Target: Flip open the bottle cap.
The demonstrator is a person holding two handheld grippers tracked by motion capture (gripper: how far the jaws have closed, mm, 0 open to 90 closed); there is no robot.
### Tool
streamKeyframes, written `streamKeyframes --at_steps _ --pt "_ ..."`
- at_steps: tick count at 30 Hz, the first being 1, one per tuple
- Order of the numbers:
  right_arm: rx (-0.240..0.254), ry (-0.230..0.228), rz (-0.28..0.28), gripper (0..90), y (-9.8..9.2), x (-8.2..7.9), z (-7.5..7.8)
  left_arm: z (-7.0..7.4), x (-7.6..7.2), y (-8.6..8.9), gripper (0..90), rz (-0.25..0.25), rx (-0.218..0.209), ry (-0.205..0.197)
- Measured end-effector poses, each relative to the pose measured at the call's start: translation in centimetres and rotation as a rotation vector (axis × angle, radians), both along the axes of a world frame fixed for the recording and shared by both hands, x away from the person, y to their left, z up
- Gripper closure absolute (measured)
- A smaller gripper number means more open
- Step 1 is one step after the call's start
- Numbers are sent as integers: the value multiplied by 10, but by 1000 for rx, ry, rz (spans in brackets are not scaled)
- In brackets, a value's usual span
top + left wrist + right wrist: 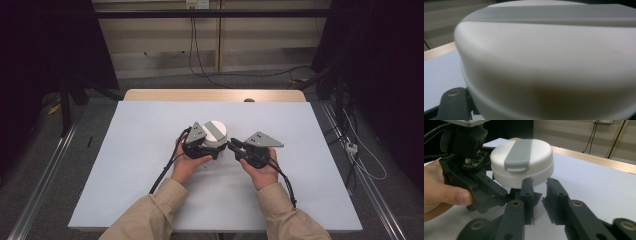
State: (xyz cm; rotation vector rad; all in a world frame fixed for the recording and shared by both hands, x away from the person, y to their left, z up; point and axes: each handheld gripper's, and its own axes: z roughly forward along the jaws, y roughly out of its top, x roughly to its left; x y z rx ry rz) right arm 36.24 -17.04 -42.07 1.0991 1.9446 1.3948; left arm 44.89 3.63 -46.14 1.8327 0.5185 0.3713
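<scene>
Nearest the camera in the high view, two tan sleeves (150,212) come in from the bottom edge, each hand wrapped round a black gripper over a white table sheet (125,165). The left gripper (216,152) sits at the near-left side of a round white container (216,134), its grey three-cornered plate overlapping the container's left edge. Its jaws are drawn in almost as far as they go, low down at the container's foot; in the right gripper view they reach in under the white body, so it looks to be pinching something at the base, though the exact part gripped is hidden. The left gripper view sits hard up against the container's wall (544,65), blurred, with a seam running round the lower part. The right gripper (539,192) comes in from the near-right. Its two jaws stand side by side with a narrow gap, tips just short of the container's lower rim (524,183); nothing lies between them and they press on nothing. The container stands at the middle of the sheet, upright, its lid crossed by a grey strap (518,153) that folds over the rim on the side facing the right gripper. Beyond the sheet, the wooden table edge (215,95); farther back, cables (197,55) hanging down a pale wall to the floor.
</scene>
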Motion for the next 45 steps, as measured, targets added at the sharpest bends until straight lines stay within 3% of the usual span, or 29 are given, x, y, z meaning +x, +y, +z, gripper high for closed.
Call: streamKeyframes --at_steps 9,45 --pt "-1 7 31 900 5 2 0 0 0 0 187 0 -1 1" --pt "10 -33 68 900 18 13 32 0 0 0 187 2 0 0"
